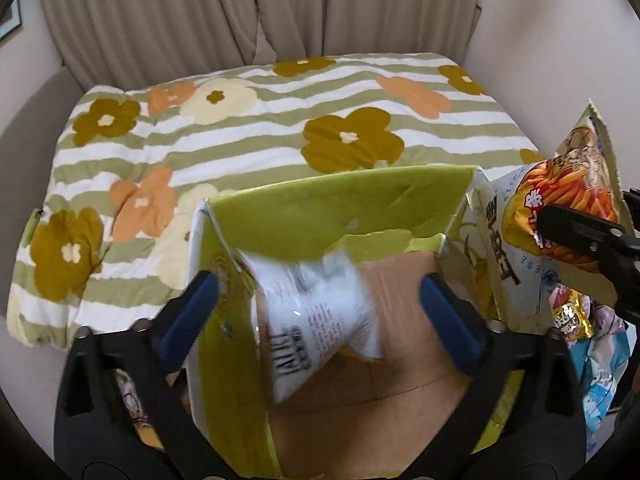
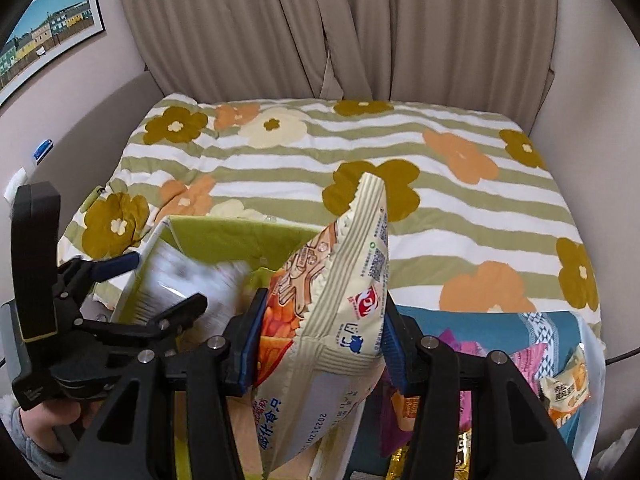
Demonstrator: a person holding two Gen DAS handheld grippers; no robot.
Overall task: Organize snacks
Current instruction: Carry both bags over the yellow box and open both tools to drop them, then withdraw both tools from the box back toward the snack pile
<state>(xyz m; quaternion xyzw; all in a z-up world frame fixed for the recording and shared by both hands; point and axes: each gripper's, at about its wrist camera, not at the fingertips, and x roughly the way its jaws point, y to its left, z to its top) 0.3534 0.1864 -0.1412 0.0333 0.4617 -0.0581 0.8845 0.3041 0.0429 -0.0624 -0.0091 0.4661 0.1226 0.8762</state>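
Observation:
A green cardboard box (image 1: 344,204) with a brown floor stands open on the flowered blanket. My left gripper (image 1: 318,300) is open above the box. A white snack bag (image 1: 320,316), blurred by motion, is between its spread fingers, inside the box mouth and apart from both pads. My right gripper (image 2: 318,344) is shut on a cream and orange cheese-stick bag (image 2: 340,300), held upright just right of the box. That bag (image 1: 560,208) and the right gripper's black finger also show at the right in the left wrist view. The left gripper (image 2: 152,284) and box (image 2: 224,236) show at the left in the right wrist view.
Several loose snack packets (image 2: 560,384) lie on a teal cloth (image 2: 480,320) to the right of the box. The flowered blanket (image 2: 360,152) covers the bed, with curtains behind and walls at both sides.

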